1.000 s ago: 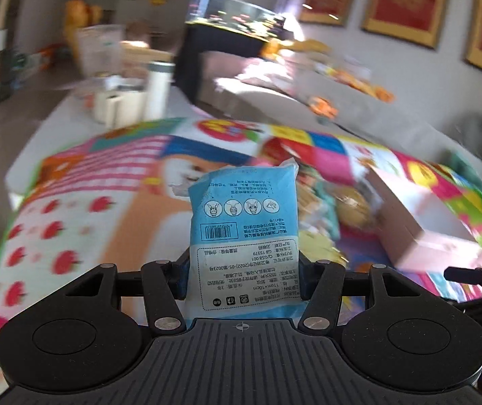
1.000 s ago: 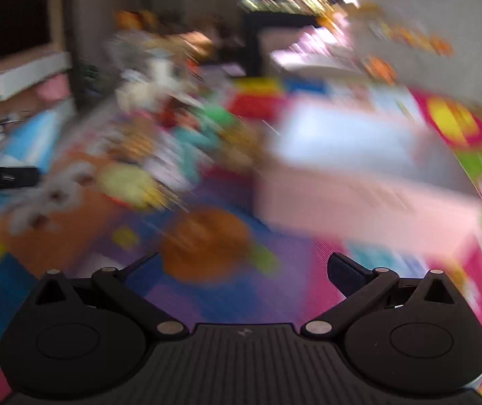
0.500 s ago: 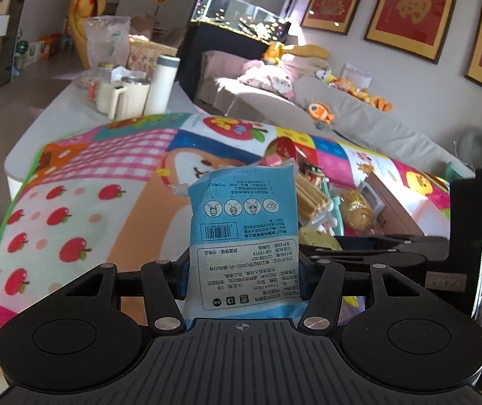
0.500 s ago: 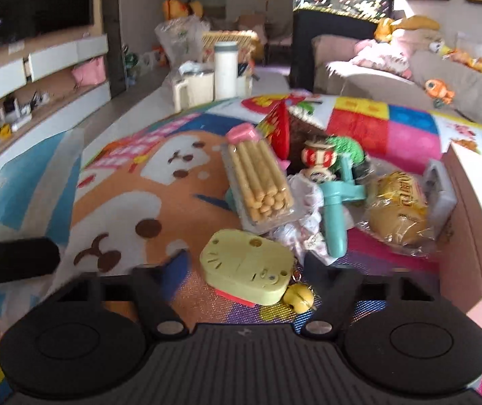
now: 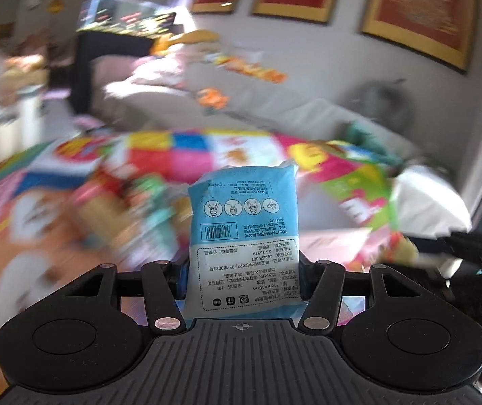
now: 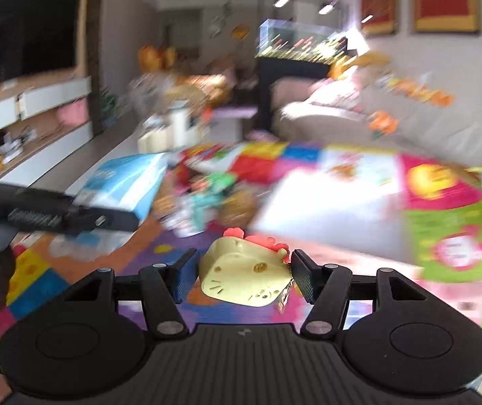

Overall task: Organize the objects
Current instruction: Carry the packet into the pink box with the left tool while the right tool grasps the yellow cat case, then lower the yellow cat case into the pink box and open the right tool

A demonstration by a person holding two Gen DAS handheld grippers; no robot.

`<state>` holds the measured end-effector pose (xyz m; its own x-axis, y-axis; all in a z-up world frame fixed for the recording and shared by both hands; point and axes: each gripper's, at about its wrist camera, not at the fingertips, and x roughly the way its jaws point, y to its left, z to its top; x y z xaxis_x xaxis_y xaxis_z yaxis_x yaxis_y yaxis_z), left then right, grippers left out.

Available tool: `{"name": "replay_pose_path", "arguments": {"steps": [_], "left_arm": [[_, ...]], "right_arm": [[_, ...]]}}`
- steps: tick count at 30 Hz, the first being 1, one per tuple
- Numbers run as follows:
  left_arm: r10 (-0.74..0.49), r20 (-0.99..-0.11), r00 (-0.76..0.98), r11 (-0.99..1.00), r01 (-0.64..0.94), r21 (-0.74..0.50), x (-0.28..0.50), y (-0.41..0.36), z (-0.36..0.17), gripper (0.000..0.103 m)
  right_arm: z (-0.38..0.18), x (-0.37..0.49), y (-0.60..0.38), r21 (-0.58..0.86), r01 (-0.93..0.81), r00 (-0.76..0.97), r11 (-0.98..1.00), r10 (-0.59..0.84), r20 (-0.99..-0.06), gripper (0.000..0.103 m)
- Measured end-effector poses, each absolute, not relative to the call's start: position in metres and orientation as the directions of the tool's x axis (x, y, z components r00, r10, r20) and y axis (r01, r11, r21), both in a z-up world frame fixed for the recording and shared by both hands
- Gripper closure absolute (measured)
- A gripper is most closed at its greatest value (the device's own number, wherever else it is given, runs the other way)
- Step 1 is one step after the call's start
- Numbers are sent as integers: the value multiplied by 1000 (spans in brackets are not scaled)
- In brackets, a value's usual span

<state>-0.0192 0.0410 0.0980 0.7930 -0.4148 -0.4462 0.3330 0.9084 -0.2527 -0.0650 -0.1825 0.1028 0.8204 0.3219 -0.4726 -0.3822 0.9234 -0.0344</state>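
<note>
My left gripper (image 5: 241, 278) is shut on a blue and white tissue pack (image 5: 244, 236), held upright above the colourful play mat (image 5: 190, 158). The same pack (image 6: 126, 182) and the left gripper (image 6: 72, 217) show at the left of the right wrist view. My right gripper (image 6: 241, 278) is shut on a pale yellow cat-face toy (image 6: 246, 278) with a red bow, lifted above the mat (image 6: 264, 162). Both views are blurred by motion.
A heap of toys and snack packs (image 6: 207, 195) lies mid-mat. A pink box (image 6: 328, 202) stands at the right. A grey sofa (image 5: 274, 101) with plush toys runs behind. Cups and a flask (image 6: 173, 128) stand on the far table.
My right gripper has closed on the yellow cat toy and lifted it off the mat. My left gripper has swung right with the tissue pack still in it.
</note>
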Motion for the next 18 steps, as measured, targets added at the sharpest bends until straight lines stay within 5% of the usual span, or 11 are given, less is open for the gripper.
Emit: {"name": "replay_pose_path", "arguments": {"steps": [7, 12, 18], "left_arm": [[-437, -481, 760, 896, 325, -302, 104, -57, 101, 43], [-308, -628, 714, 951, 205, -233, 151, -91, 62, 46], [-351, -531, 771, 936, 269, -228, 94, -51, 72, 46]], "right_arm": [[107, -79, -252, 18, -225, 903, 974, 215, -372, 43], [99, -74, -278, 77, -181, 904, 981, 196, -381, 43], [95, -56, -285, 93, -149, 905, 984, 174, -388, 43]]}}
